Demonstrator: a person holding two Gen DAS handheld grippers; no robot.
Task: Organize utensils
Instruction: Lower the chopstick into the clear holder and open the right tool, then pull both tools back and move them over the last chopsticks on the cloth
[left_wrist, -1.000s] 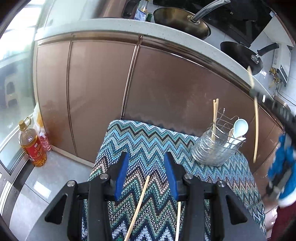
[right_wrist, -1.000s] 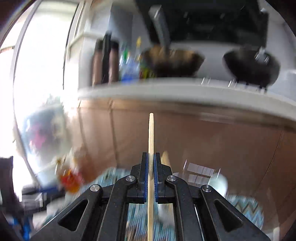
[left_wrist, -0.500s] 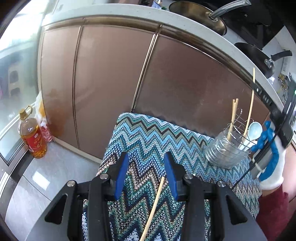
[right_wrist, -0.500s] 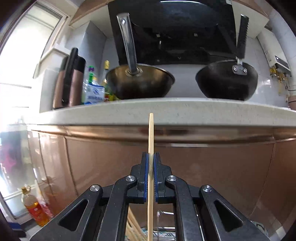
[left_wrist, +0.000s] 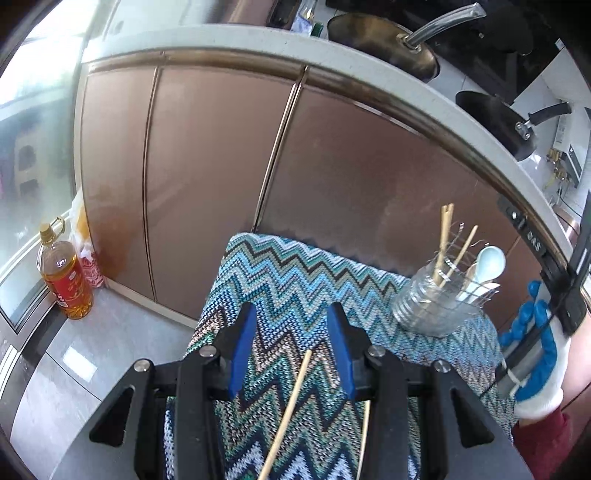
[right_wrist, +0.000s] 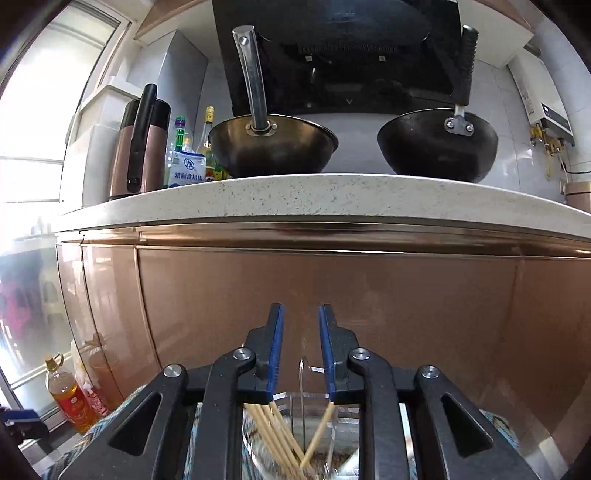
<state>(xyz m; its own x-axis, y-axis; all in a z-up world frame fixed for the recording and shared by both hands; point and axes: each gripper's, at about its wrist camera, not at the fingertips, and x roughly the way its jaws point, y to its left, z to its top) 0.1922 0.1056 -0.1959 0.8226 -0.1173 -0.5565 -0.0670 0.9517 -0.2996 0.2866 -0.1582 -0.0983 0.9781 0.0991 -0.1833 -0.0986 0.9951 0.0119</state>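
My left gripper (left_wrist: 291, 314) hangs open over the zigzag cloth (left_wrist: 295, 273), and nothing is between its blue pads. One wooden chopstick (left_wrist: 291, 406) lies on the cloth just below it, and a second chopstick (left_wrist: 365, 435) lies partly hidden under the right finger. At the cloth's far right stands a clear glass holder (left_wrist: 436, 306) with chopsticks (left_wrist: 445, 240) and a white spoon (left_wrist: 489, 260) in it. My right gripper (right_wrist: 301, 314) is right above that holder (right_wrist: 314, 406). Its jaws are opening with nothing between them, and several chopsticks (right_wrist: 273, 432) lean inside the glass below.
Copper cabinet doors (left_wrist: 207, 184) rise right behind the table under a speckled counter (right_wrist: 332, 199) with two woks. An oil bottle (left_wrist: 64, 280) stands on the floor at the left. A gloved hand (left_wrist: 535, 350) is at the cloth's right edge.
The right gripper sank over the holder and its jaws parted, letting go of the chopstick, which now leans in the glass. The left gripper stayed open above the cloth.
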